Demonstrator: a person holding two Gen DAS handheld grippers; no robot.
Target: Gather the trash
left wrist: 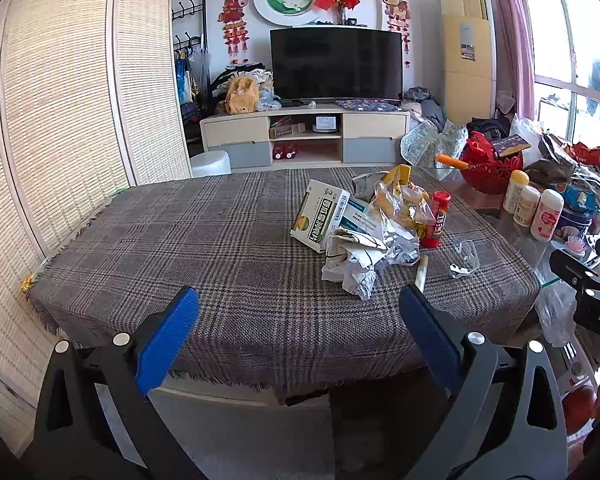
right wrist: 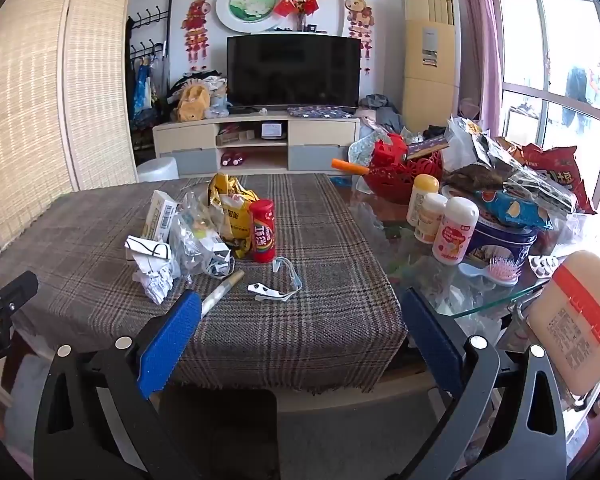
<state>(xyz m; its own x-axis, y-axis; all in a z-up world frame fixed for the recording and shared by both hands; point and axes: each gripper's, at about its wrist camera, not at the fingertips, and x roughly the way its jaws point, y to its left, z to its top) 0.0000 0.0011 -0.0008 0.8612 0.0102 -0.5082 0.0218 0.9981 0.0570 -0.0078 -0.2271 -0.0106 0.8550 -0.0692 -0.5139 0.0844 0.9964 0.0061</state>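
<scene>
On the plaid cloth [right wrist: 300,320] the trash pile [right wrist: 204,232] sits mid-table, light, crinkly, crushable; my left tongs [left wrist: 298,316] and right tongs [right wrist: 300,318] gape wide, empty; I judge the crumpled paper [right wrist: 154,276] best pinched mid-wad.

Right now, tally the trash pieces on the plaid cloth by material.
Cardboard: 1, the white and green medicine box
Paper: 1, the crumpled white paper wad
Plastic: 2, the yellow snack bag and the clear crinkled wrapper
Can: 1, the red cylindrical snack can
Total: 5
</scene>
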